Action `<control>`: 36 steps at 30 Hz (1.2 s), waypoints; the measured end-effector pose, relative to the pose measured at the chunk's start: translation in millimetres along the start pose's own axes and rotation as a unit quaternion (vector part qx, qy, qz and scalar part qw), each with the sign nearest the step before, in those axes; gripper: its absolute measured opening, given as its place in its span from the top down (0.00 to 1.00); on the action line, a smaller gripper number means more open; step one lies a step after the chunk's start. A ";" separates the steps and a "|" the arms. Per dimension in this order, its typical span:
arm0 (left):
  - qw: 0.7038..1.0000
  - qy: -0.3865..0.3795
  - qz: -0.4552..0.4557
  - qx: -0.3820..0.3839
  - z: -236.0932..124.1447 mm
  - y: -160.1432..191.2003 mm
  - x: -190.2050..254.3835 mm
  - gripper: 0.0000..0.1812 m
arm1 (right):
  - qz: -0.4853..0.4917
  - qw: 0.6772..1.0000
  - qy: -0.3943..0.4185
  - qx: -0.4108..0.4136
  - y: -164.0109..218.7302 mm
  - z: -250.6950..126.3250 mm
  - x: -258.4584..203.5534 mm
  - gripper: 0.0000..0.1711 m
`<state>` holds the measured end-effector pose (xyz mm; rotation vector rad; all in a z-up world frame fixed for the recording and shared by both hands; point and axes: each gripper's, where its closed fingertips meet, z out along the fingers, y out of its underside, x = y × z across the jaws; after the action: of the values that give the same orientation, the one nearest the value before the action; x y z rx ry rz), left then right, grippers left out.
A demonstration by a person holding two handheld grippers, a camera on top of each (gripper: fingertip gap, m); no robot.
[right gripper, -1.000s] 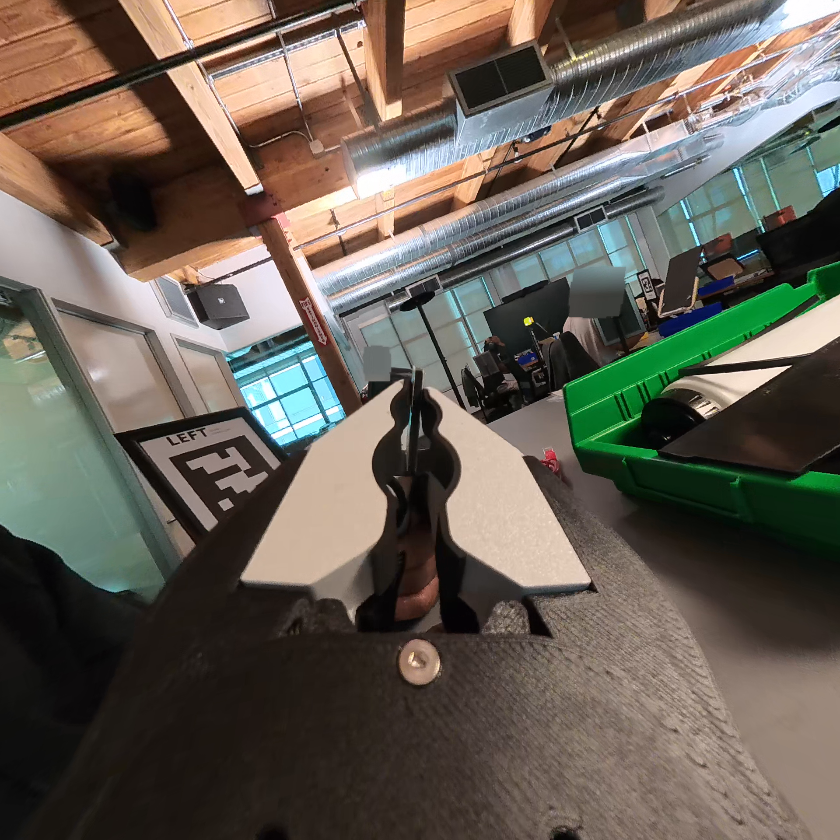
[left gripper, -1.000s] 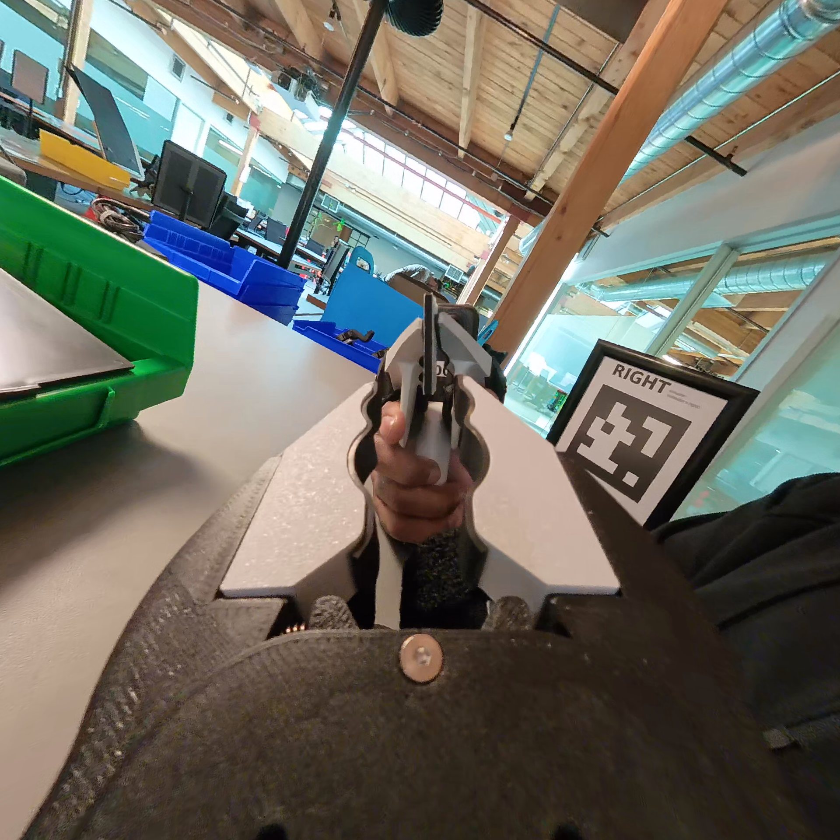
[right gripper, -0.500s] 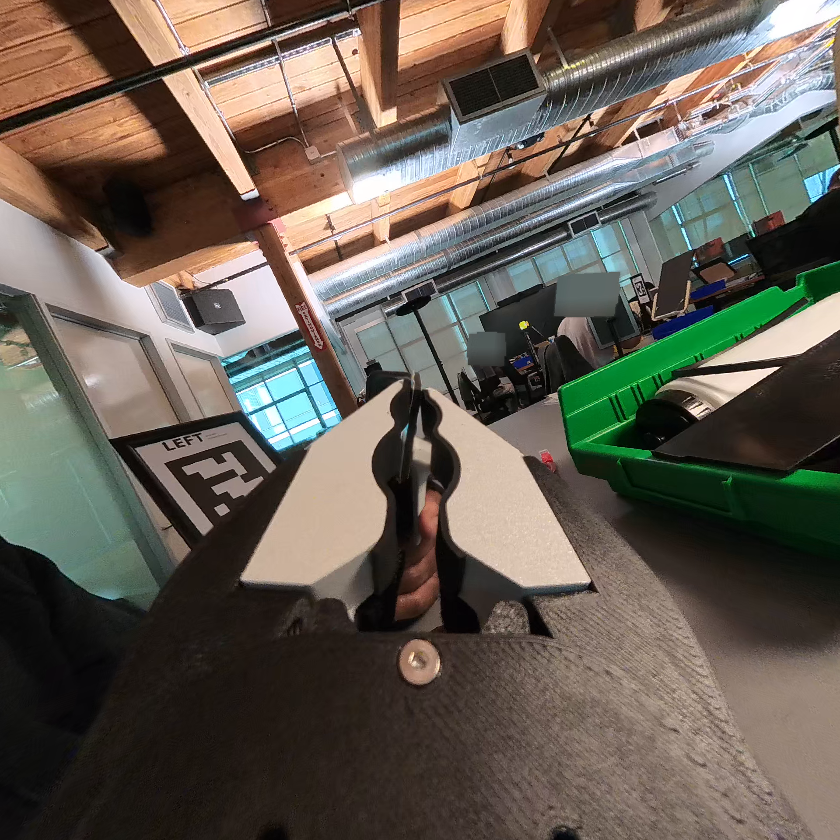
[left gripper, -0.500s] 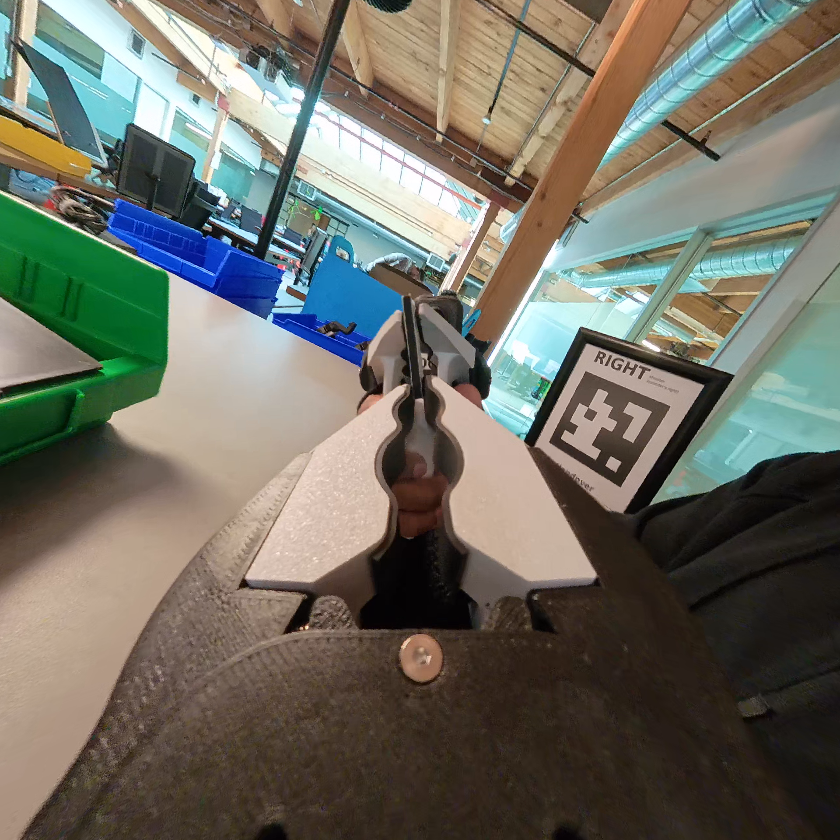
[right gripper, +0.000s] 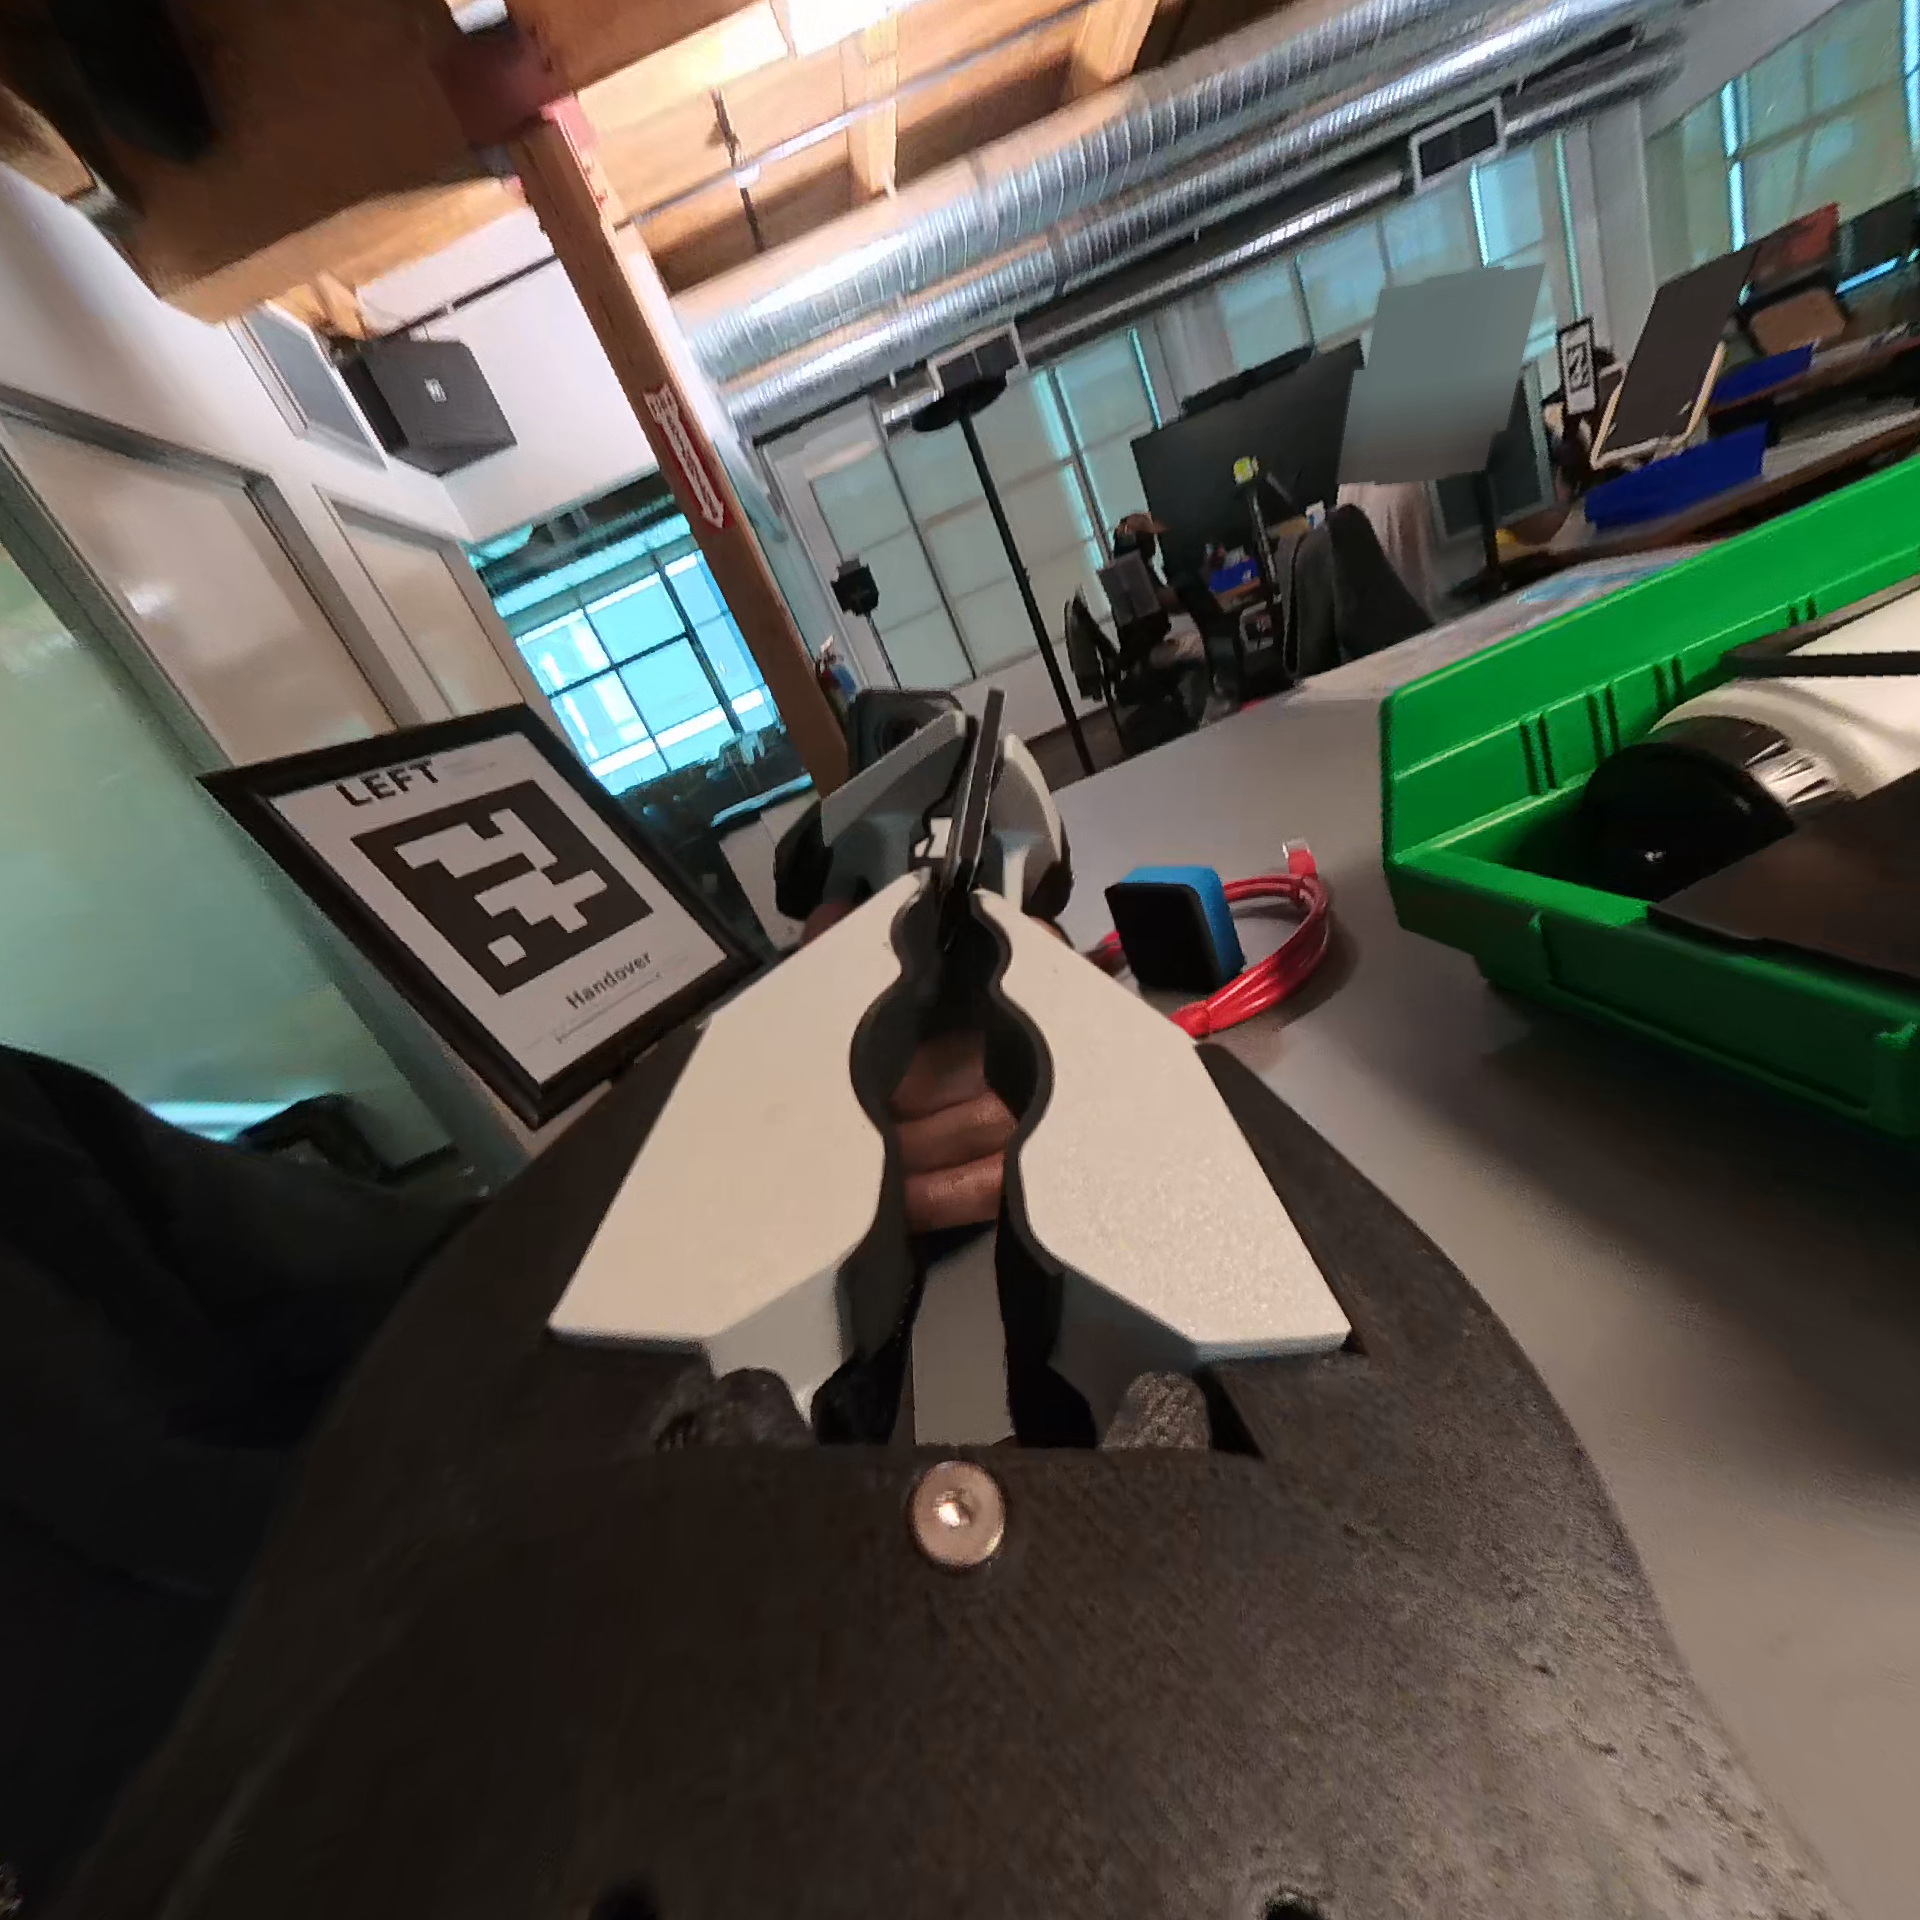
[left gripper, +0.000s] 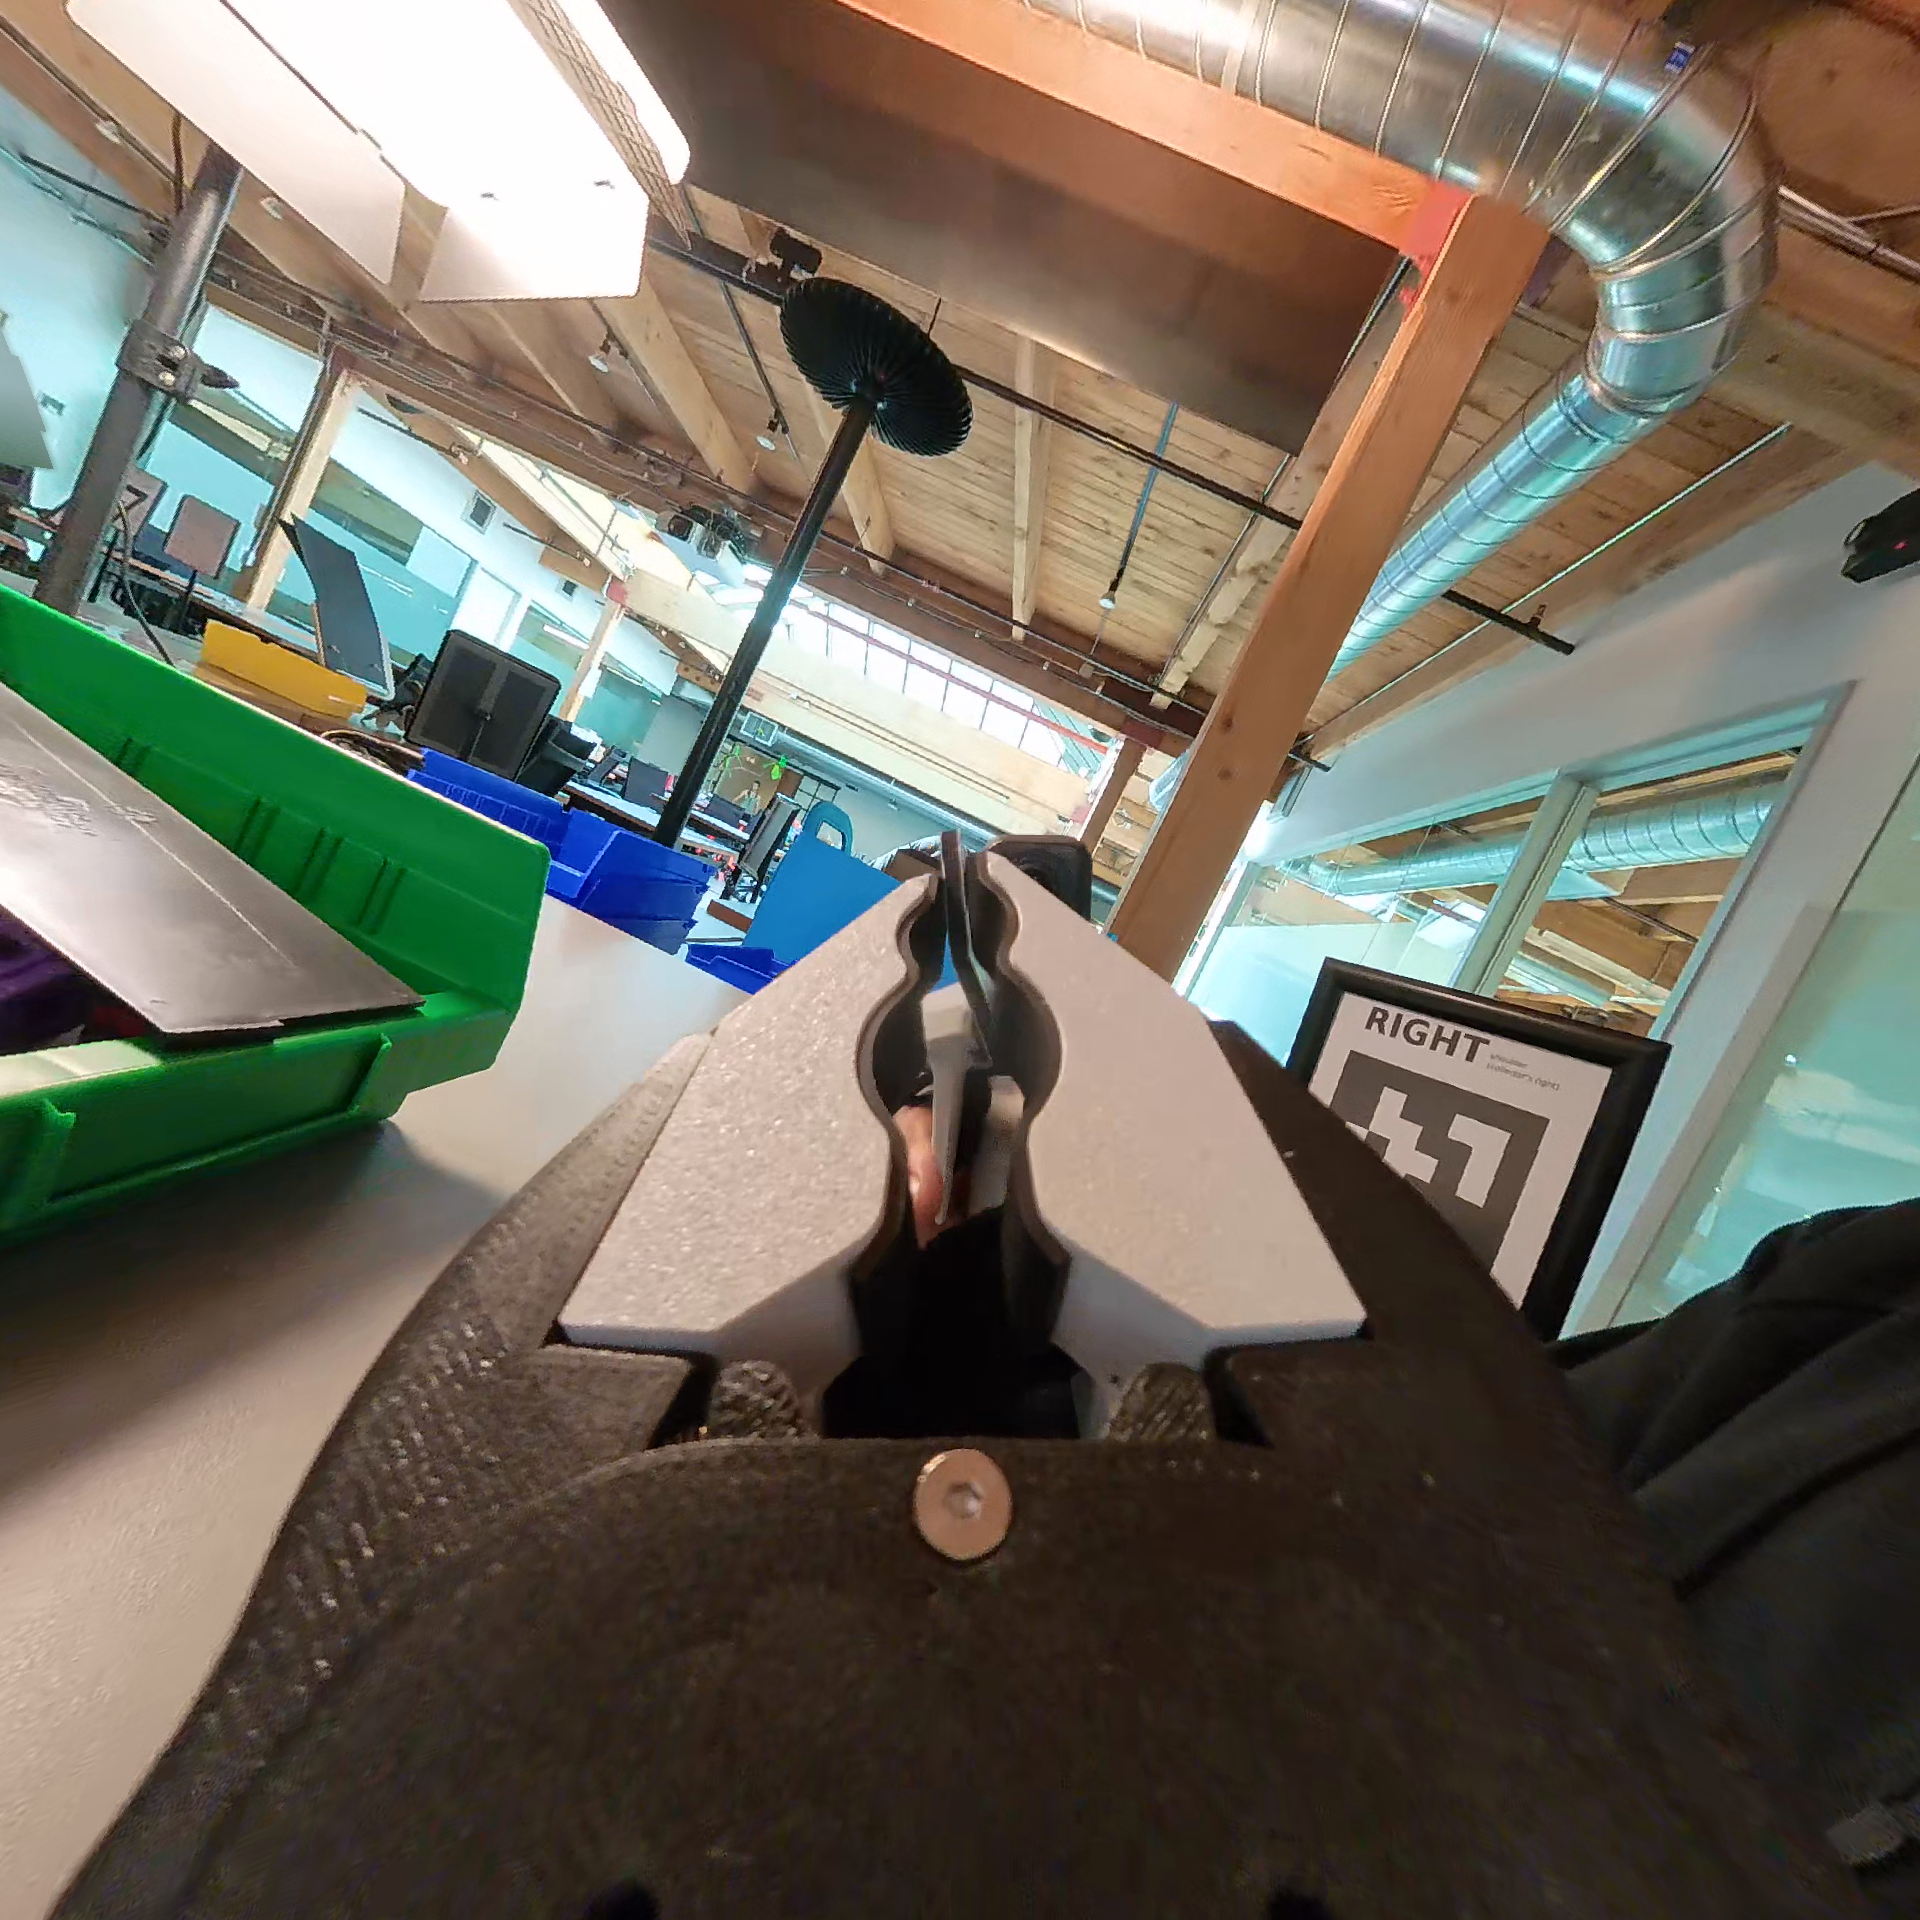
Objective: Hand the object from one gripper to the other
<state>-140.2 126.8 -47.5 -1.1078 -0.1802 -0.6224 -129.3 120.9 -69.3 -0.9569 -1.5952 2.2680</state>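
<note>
A thin black flat object [left gripper: 964, 935] stands edge-on between the two grippers, which face each other tip to tip above the grey table [left gripper: 208, 1403]. My left gripper [left gripper: 961, 894] is shut on it. In the right wrist view the object [right gripper: 977, 790] rises from my right gripper [right gripper: 951, 906], which is shut on its lower end. The left gripper [right gripper: 894, 800] grips it just beyond. In the left wrist view the right gripper is mostly hidden behind my fingers. A hand [right gripper: 951, 1143] shows through the gap between my fingers.
A green bin [left gripper: 312, 862] with a black sheet [left gripper: 156, 914] in it sits on the table; it also shows in the right wrist view [right gripper: 1558, 831]. A red cable [right gripper: 1268, 956] and a blue-and-black block [right gripper: 1174, 925] lie near it. Two framed marker signs [left gripper: 1455, 1122] [right gripper: 488, 883] stand nearby. My two grippers' fingertips are within a few centimetres of each other.
One second ago my left jaws stood apart around the right gripper's tips; they have since closed on the black object. The right gripper tilted down, bringing the table and red cable into view.
</note>
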 end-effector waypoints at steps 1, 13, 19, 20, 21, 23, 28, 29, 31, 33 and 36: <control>1.000 0.001 0.001 -0.001 0.3 0.6 0.5 0.98 | 0.001 1.000 0.001 -0.014 4.1 2.6 -0.6 0.97; 0.999 -0.003 0.020 -0.031 5.9 10.9 2.7 0.98 | 0.016 1.000 0.009 0.003 -0.7 -1.9 3.3 0.85; 0.999 -0.022 0.020 -0.031 6.7 11.0 -2.6 0.90 | 0.020 1.000 0.012 0.020 -5.8 -5.3 5.5 0.98; 0.999 -0.024 0.018 -0.035 7.4 12.2 -3.3 0.85 | 0.026 0.999 0.011 0.038 -10.9 -8.9 7.0 0.98; 0.999 -0.021 0.015 -0.041 8.3 14.2 -2.6 0.82 | 0.032 0.998 0.009 0.054 -15.4 -12.2 8.2 0.98; 0.998 -0.016 0.007 -0.055 10.4 18.8 -1.4 0.81 | 0.037 0.996 0.006 0.075 -21.3 -17.0 9.4 0.98; 0.995 0.014 -0.015 -0.099 16.0 33.9 7.6 0.88 | 0.021 0.998 0.001 0.063 -17.3 -13.1 4.5 0.97; 0.995 0.012 -0.014 -0.100 16.2 34.2 7.0 0.90 | 0.019 0.998 -0.002 0.064 -17.8 -13.4 3.4 0.98; 0.995 0.025 -0.011 -0.101 15.5 34.2 11.3 0.97 | 0.025 0.997 -0.008 0.074 -20.5 -15.9 3.2 0.89; 0.993 0.021 -0.002 -0.115 16.3 38.1 11.8 0.98 | 0.033 0.995 -0.016 0.089 -24.9 -19.7 3.1 0.81; 0.988 0.033 0.003 -0.151 18.8 49.2 17.5 0.98 | 0.035 0.995 -0.019 0.095 -26.7 -21.6 2.8 0.82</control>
<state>-95.7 151.2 -69.7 -1.3765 -0.0244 -0.6953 -123.3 149.3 -50.8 -0.9384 -1.3478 2.4458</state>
